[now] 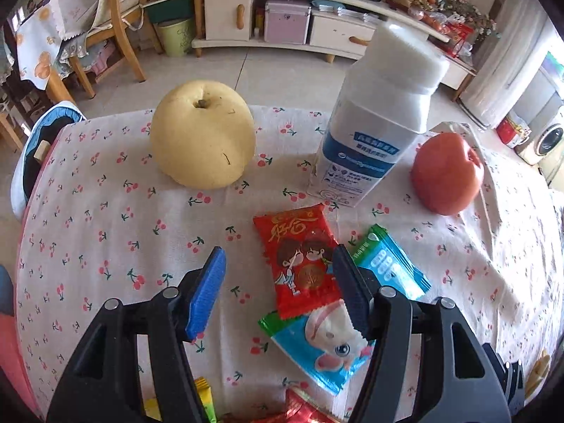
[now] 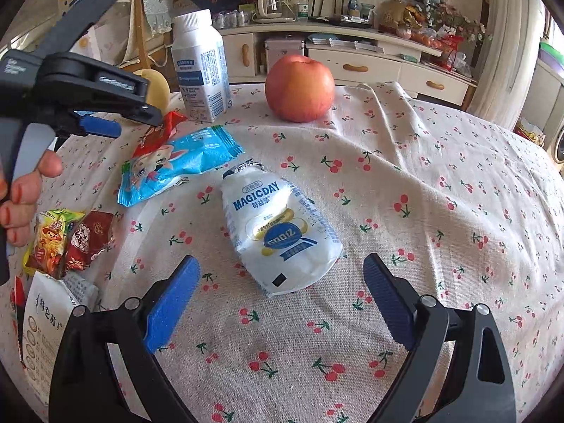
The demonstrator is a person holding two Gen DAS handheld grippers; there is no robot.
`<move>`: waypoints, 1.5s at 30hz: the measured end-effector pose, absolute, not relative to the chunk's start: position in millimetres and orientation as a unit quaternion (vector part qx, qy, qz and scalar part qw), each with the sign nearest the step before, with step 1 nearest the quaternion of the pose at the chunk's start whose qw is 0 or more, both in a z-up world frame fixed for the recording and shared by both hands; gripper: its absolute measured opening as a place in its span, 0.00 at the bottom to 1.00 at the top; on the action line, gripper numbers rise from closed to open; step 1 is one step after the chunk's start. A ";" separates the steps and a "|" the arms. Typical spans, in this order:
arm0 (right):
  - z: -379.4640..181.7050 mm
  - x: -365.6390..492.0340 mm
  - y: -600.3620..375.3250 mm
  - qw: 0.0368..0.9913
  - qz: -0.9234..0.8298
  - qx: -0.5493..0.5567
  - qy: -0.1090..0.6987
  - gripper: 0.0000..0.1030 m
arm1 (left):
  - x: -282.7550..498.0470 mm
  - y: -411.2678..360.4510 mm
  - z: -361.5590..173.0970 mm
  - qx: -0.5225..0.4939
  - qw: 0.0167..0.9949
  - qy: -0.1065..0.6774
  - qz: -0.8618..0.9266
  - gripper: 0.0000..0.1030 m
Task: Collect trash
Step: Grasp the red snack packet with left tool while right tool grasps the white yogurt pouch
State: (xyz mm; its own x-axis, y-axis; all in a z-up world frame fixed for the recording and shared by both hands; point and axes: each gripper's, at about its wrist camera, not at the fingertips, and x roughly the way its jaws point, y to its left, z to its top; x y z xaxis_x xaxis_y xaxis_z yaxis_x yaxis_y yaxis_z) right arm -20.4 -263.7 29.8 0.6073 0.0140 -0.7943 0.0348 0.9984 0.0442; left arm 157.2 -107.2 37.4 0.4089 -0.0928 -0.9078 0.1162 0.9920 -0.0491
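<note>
None of the trash had been collected, we judged: wrappers (image 1: 303, 257) and a crushed bottle (image 2: 282, 236) lay on the tablecloth (image 2: 440, 183). Our left gripper (image 1: 278, 282) hovered over the red wrapper, jaws apart; our right gripper (image 2: 282, 299) straddled the bottle, spread wide and empty.
</note>
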 end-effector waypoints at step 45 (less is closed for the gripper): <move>25.1 -7.9 -252.2 0.901 0.034 0.067 0.427 0.55 | 144.1 -120.0 25.6 0.034 0.862 0.504 -0.037 0.41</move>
